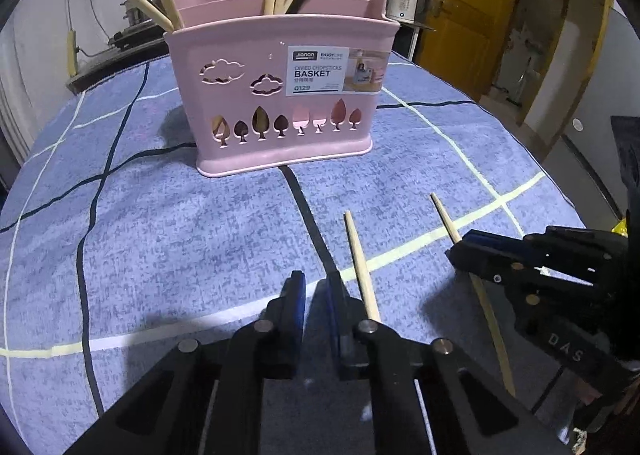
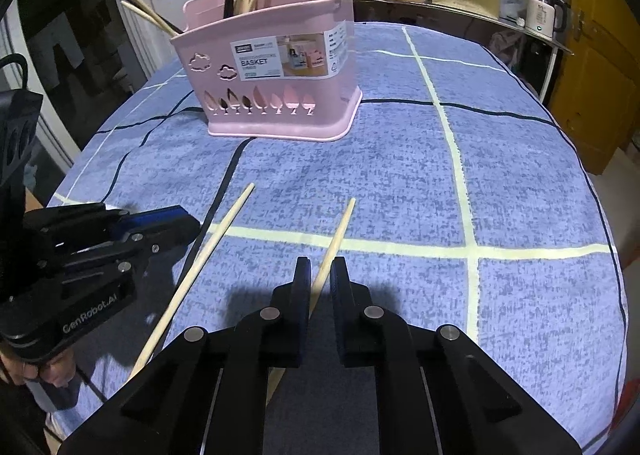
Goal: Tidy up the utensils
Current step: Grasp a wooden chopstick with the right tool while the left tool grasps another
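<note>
Two loose chopsticks lie on the blue checked cloth (image 2: 520, 183) in front of the pink basket (image 1: 280, 95) (more chopsticks stand inside): right gripper (image 2: 320, 275) clamps one (image 2: 340, 227), left gripper (image 1: 316, 291) sits closed and empty beside the other (image 1: 360, 259).

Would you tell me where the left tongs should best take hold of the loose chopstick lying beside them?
Probably the near half of the chopstick, coming down from above with the left tongs astride its thin width: it lies flat on the cloth, so only its long sides offer a hold.
</note>
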Tool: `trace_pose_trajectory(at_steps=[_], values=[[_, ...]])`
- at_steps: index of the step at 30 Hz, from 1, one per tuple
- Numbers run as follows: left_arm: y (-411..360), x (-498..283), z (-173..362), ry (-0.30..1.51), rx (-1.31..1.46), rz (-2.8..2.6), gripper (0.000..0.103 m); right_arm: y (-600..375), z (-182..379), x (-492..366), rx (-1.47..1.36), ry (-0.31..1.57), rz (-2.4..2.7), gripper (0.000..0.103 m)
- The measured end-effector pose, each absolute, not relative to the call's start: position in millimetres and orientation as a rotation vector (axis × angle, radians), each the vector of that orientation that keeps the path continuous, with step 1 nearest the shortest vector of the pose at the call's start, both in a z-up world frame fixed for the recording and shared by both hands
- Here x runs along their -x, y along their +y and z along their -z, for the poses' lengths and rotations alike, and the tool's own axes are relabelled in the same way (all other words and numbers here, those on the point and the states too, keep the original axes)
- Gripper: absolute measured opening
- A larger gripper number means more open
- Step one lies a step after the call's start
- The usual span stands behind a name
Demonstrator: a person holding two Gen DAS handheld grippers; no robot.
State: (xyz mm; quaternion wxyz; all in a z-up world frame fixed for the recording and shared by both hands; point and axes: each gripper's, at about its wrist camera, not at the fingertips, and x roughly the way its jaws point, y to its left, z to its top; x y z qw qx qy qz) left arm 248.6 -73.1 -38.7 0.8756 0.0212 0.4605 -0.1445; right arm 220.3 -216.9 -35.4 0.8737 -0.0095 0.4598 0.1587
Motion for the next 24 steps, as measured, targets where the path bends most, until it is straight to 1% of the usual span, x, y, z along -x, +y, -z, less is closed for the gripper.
trace_pose_trajectory(at_steps=[5, 8, 14, 22, 24], values=[[-70.6, -252.9, 36.1, 0.976, 0.040, 0.354, 0.012, -220.1, 35.7, -223.5, 0.017, 0.959, -0.330, 0.011], [-75.7, -254.5, 36.1, 0.980, 0.032, 0.359, 0.017, -222.7, 35.5, -223.6, 0.022, 0.959, -0.336, 0.011], [-90.4, -257.4, 38.9, 0.985, 0.005, 0.370, 0.022, -228.9, 35.8, -224.5, 0.014, 0.963, -0.356, 0.010], [-109.2, -260.6, 41.9, 0.955, -0.107, 0.339, 0.021, -226.6, 34.8, -235.6, 0.020, 0.977, -0.343, 0.010], [-112.0, -260.2, 42.1, 0.949, -0.137, 0.324, 0.014, -224.0, 34.8, -236.5, 0.032, 0.976, -0.340, 0.010]])
